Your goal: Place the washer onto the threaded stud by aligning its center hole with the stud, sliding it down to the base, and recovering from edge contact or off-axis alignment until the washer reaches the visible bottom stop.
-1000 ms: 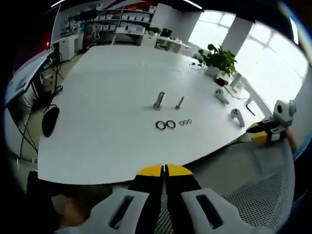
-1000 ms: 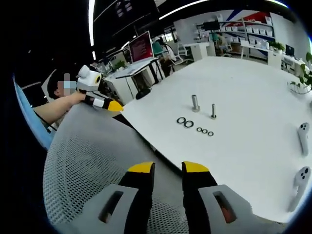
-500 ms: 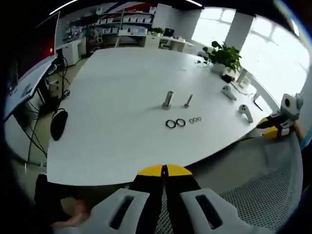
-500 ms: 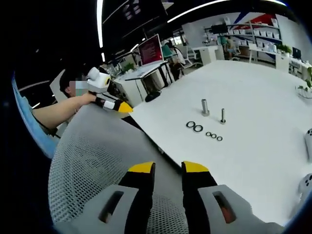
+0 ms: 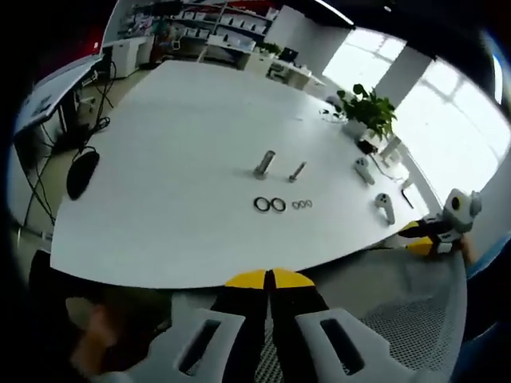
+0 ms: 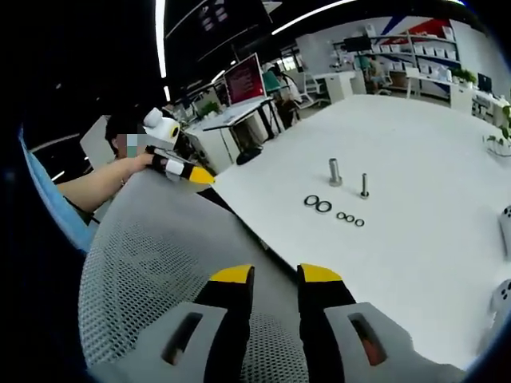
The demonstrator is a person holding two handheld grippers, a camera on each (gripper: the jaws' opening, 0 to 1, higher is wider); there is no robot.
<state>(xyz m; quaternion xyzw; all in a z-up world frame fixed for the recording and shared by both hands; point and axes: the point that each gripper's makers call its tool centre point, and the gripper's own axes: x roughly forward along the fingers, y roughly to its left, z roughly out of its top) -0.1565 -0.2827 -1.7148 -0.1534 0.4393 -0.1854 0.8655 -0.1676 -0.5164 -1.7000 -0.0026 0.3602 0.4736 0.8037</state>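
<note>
Metal studs (image 5: 264,163), ring washers (image 5: 270,205) on smooth white table (image 5: 176,159); left gripper (image 5: 268,278) jaws pressed together, right gripper (image 6: 275,274) jaws spread, empty.

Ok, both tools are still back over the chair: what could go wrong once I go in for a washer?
The washers lie flat and close together in a row, so a tool could nudge a neighbour. There are two sizes, and two studs of different thickness: a mismatch is possible. The left tool is shut and must open first.

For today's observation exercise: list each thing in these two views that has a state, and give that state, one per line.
left gripper: shut, empty.
right gripper: open, empty.
large stud: upright, bare.
small stud: upright, bare.
two large washers: flat on table, side by side.
three small washers: flat, in a row.
</note>
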